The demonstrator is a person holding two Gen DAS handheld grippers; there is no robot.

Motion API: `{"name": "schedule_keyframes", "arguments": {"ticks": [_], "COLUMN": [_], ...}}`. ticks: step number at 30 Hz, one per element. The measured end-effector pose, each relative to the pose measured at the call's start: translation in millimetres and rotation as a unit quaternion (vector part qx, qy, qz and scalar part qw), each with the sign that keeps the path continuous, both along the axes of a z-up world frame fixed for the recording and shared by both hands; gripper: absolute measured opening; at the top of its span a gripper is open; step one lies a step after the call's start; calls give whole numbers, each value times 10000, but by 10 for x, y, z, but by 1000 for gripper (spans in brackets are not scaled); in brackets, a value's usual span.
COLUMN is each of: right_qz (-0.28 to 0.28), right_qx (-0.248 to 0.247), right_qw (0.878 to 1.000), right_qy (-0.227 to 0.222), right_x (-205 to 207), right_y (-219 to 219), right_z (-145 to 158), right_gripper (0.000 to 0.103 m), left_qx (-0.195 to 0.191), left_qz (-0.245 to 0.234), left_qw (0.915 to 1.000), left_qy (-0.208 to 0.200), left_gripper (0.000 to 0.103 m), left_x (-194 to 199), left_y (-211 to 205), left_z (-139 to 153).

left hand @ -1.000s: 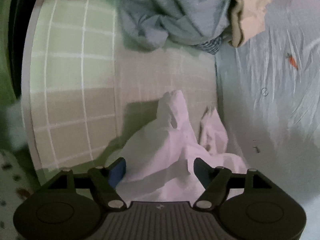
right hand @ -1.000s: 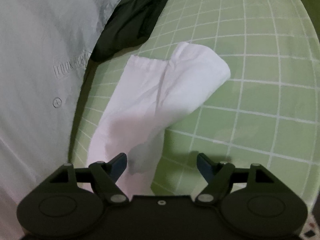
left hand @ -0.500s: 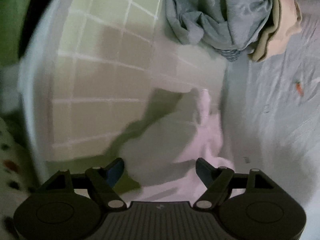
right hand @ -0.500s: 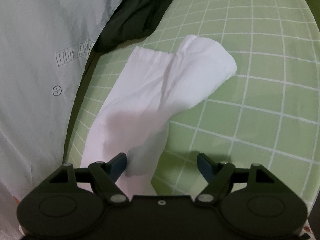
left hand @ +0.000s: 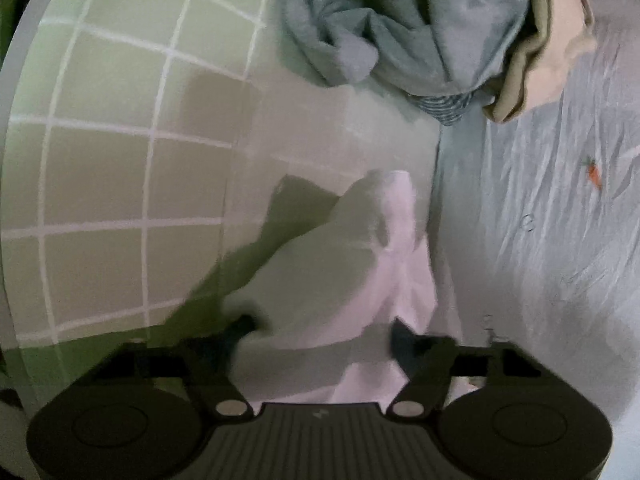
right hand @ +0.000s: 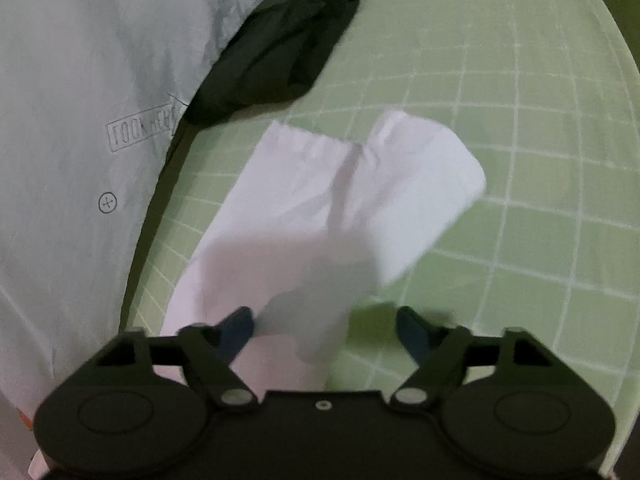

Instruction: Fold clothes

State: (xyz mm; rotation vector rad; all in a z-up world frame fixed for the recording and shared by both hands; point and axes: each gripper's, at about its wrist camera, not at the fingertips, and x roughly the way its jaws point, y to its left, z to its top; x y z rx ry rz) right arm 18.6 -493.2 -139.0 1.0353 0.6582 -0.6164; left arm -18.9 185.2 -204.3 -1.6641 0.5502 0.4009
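Right wrist shows both my grippers spread wide over the white cloth; I should pinch its edges evenly.

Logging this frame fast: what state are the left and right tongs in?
Left tongs: open, white garment between the fingers, not clamped.
Right tongs: open, white garment lying between them.

Hovered with jaws spread over white cloth on green grid mat; black garment beyond, pale sheet left.
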Motion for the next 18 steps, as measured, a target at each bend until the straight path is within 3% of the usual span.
{"name": "schedule_keyframes", "arguments": {"ticks": [1,2,6,10,13,15,18], "right_qz": [-10,30,66,76,253,269,292], "right_qx": [-39,-51,-201,-139,-387,-632,-998], "right_qw": [10000,10000,9996,9976,9908,9831,9670], "right_qy": [5,-40,-182,-681,-1270,-1696,-2327], "right_x": [14,32,187,429,513,420,282], "right_y": [-14,-24,-82,-217,-259,-266,-278], "right_z": [14,30,203,499,853,1090,1445], "right_gripper": [44,30,10,4,4,4,4], "left_qx": [89,104,319,685,1068,1431,2000], "left_qz": [-12,4,97,30,-65,-163,-313], "left_qw": [9999,9999,9994,9976,9926,9847,9661], "left_qy": [64,64,84,-117,-576,-983,-1599], "left_gripper": [39,26,14,10,9,9,8], "left_x": [38,63,271,700,1030,1148,1308], "left_y": [-6,-5,15,103,152,121,61], "left_z": [19,29,159,451,840,1192,1741]}}
